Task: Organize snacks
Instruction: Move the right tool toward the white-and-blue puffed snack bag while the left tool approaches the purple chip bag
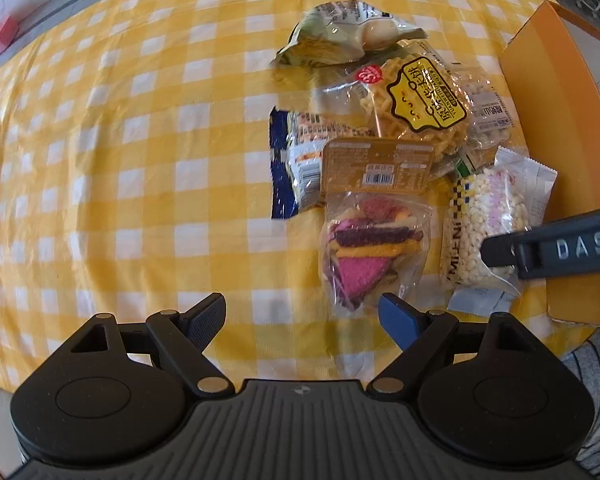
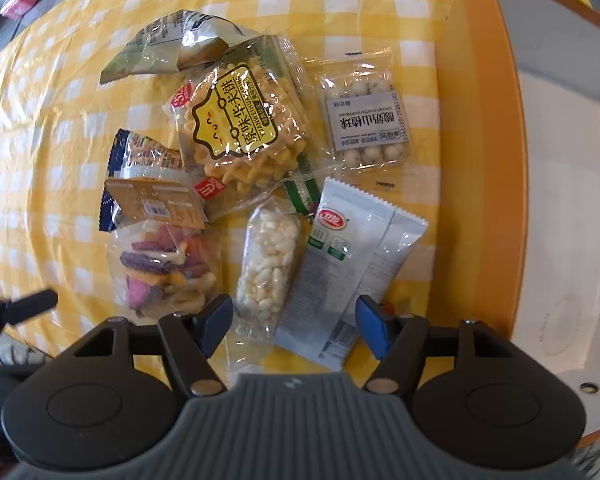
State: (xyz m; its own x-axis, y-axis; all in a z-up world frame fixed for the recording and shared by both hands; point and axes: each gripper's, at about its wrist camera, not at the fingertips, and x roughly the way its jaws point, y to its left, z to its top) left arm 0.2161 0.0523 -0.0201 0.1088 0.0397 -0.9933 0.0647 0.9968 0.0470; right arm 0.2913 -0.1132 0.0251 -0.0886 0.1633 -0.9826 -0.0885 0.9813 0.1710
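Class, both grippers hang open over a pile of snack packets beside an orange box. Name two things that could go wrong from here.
1. The right gripper spans both the puffed-rice bar and the grey sachets; closing may catch two at once.
2. The waffle pack overlaps neighbouring packets, so pulling one could drag others across the checked cloth.

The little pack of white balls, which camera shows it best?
The right wrist view: the pack of white balls lies fully visible, label readable. In the left wrist view it is partly hidden behind the waffle pack.
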